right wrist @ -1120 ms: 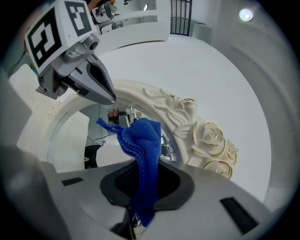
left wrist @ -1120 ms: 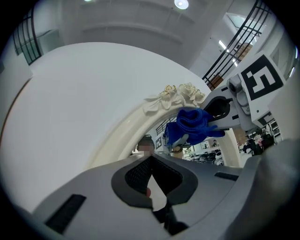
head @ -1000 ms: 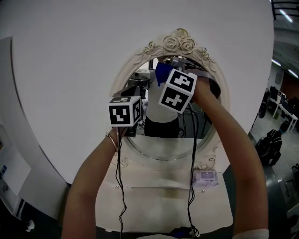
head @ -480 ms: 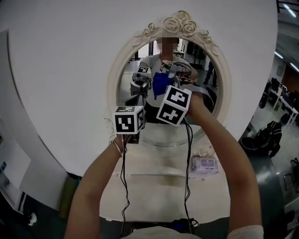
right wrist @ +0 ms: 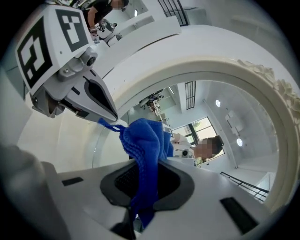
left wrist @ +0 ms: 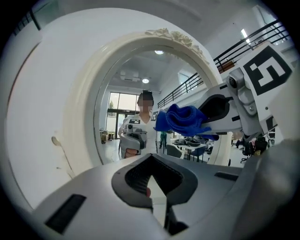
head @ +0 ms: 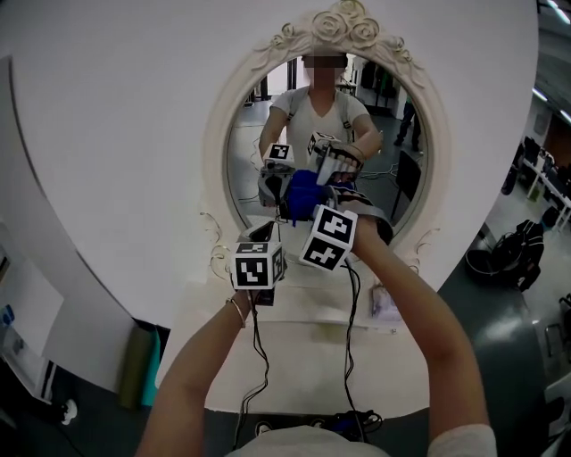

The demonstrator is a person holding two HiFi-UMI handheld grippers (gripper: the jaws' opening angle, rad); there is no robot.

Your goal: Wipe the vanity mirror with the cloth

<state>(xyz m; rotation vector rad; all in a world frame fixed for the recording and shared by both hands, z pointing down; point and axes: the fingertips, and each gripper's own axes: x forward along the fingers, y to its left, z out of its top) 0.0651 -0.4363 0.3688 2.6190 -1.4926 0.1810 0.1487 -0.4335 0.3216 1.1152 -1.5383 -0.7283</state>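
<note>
The oval vanity mirror (head: 393, 170) has an ornate cream frame (head: 343, 22) and reflects the person and both grippers. My right gripper (head: 310, 203) is shut on a bunched blue cloth (head: 303, 192), which is pressed against the lower middle of the glass. In the right gripper view the cloth (right wrist: 145, 145) hangs out of the jaws of my right gripper (right wrist: 146, 185), in front of the mirror (right wrist: 201, 108). Just left of it and slightly lower, my left gripper (head: 266, 234) is shut and holds nothing. In the left gripper view, my left gripper (left wrist: 152, 185) faces the mirror (left wrist: 119, 108), with the cloth (left wrist: 183, 119) at its right.
Below the mirror is a white vanity top (head: 294, 357) with a pale packet (head: 384, 303) near its right edge. Black cables (head: 254, 357) hang from both grippers. A round white panel (head: 116, 134) surrounds the mirror. A dark bag (head: 517, 254) stands on the floor at right.
Both grippers and the cloth have come down the glass from near the top of the mirror to its lower middle. More of the reflection shows now.
</note>
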